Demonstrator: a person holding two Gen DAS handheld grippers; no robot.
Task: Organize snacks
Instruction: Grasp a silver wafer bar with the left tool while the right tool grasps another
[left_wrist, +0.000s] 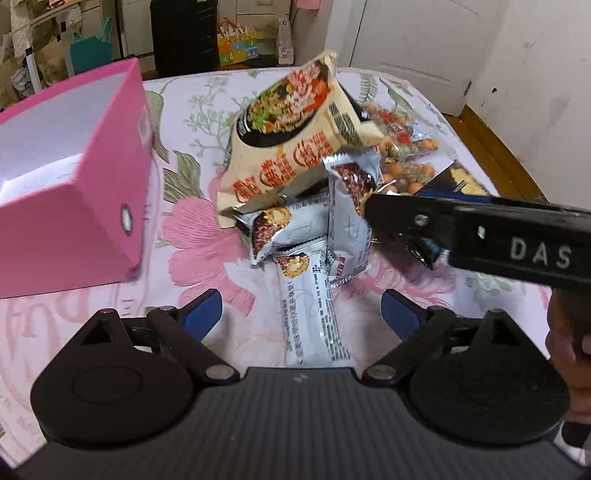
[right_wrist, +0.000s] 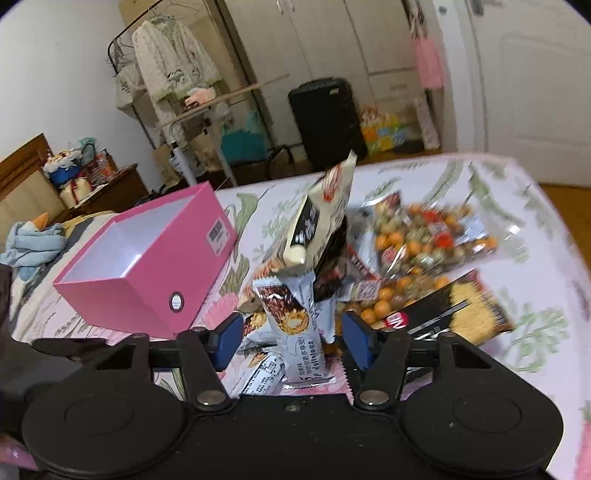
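Reaching Into the Snack Pile Beside the Pink Box

Hovering over a flowered bedsheet (left_wrist: 207, 236), the left gripper (left_wrist: 302, 314) stands wide, with a silver wafer bar (left_wrist: 314, 314) lying between its blue pads, untouched. At its ten o'clock sits the open pink box (left_wrist: 74, 192). Leaning at twelve o'clock is a cream noodle packet (left_wrist: 295, 140), with a clear bag of nuts (left_wrist: 402, 155) at one o'clock. The right gripper (right_wrist: 291, 336) is half open around an upright silver bar (right_wrist: 295, 325); whether its pads touch the wrapper cannot be told
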